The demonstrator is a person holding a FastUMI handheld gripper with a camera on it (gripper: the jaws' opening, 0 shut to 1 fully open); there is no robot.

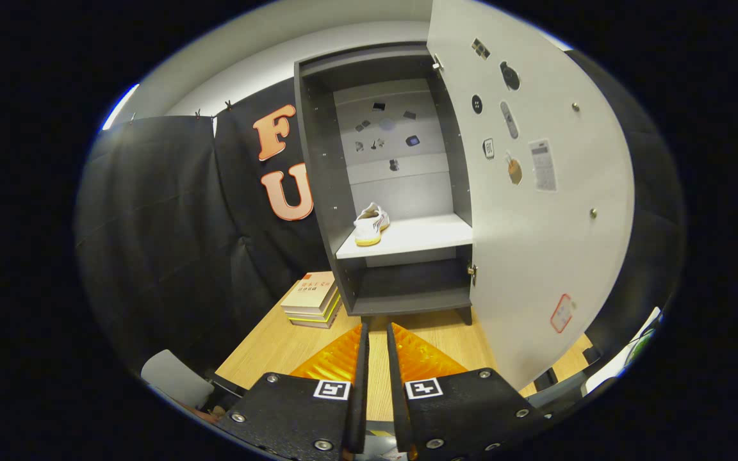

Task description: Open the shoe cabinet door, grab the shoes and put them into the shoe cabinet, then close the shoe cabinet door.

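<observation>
On the wooden table point(266, 349) the shoe cabinet point(318, 192) stands with its door point(535, 243) swung wide. One shoe point(370, 225) sits on the shelf point(417, 237), so I hold my gripper point(377, 342) back, its fingers nearly together on nothing.

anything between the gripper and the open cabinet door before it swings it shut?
Nothing visible. The gripper, fingers nearly together and empty, sits over bare table. The door hangs open just ahead to one side. The shoe sits on the shelf; the books lie beside the cabinet, opposite the door.
</observation>
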